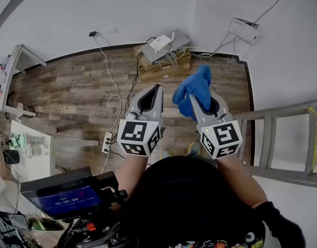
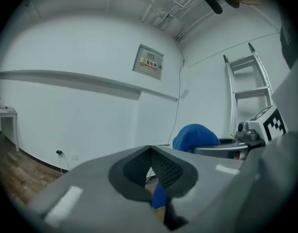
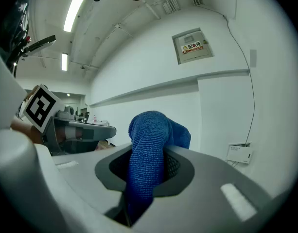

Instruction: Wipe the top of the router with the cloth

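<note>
The cloth [image 1: 195, 84] is in the right claw [image 1: 196, 102], whose jaws are shut on it. In the right gripper view the blue terry runs up between them and flops over the tips in a loose bunch, with a tail hanging below. The left claw [image 1: 158, 88] is closed, its tips meeting with nothing between them. In the left gripper view a scrap of blue shows through the gap behind the tips, which I take to be the cloth beyond. Both claws are held up in front of the person, well apart from the router [image 1: 161, 42]. That is a small white unit lying on a grey box [image 1: 178, 37], which sits on a crate [image 1: 161, 70] on the floor at the foot of the wall, with cables [image 1: 171, 57] tangled beside it. The cloth looks soft, light and limp, so it will not push by itself. The bunch ahead of the jaws would have to be pressed flat on the router's top and dragged. The present pinch seems sound, since enough fabric stands clear to keep the hard jaws off the plastic. The router is probably light and smooth, so a sideways wipe is likely to slide it or tug its cables. The free left claw could steady it by an edge away from the plugs, and the strokes should be gentle.
</note>
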Demonstrator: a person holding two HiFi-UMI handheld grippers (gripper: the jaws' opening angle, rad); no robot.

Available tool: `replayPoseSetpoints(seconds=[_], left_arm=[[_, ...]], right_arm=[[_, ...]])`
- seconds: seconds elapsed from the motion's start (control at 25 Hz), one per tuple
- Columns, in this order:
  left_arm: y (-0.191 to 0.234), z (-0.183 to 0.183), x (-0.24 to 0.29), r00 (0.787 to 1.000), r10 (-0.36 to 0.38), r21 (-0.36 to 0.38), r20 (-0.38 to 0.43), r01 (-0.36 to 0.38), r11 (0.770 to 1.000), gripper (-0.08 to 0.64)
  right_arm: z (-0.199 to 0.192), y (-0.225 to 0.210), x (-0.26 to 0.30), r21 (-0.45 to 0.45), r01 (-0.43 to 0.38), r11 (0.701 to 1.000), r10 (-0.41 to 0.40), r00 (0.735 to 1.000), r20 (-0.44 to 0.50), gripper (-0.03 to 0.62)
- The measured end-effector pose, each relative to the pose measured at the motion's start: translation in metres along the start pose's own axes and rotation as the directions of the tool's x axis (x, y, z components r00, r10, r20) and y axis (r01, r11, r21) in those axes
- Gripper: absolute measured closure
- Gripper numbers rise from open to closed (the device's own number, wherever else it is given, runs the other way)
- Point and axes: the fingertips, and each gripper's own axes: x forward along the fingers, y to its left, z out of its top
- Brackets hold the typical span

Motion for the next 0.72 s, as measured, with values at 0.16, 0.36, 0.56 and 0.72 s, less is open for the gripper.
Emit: replayPoseSetpoints(seconds=[0.16,0.36,0.56,0.72], left_arm=[[0.001,-0.002,-0.001,1.0,-0.005,-0.001,-0.002,0.005,1.0,0.558],[0.004,-0.005,-0.002,1.0,-0.006,-0.003,-0.006,0.006,1.0,0.558],[0.007,-0.011,-0.007,1.0,-0.017,-0.006,-0.008,0.017,1.0,0.558],[0.009,-0.019,-0.015,0.999,-0.03,0.0,-0.014,0.03,1.0,0.558]], right_arm=[[-0.001,0.0,0.002,0.001,0.007,1.0,-0.007,1.0,0.002,0.491],[-0.003,0.001,0.005,0.007,0.011,1.0,-0.011,1.0,0.006,0.489],[-0.009,0.006,0.005,0.019,0.025,1.0,-0.025,1.0,0.014,0.488],[-0.016,0.013,0.003,0.027,0.04,0.999,-0.04,0.999,0.019,0.488]])
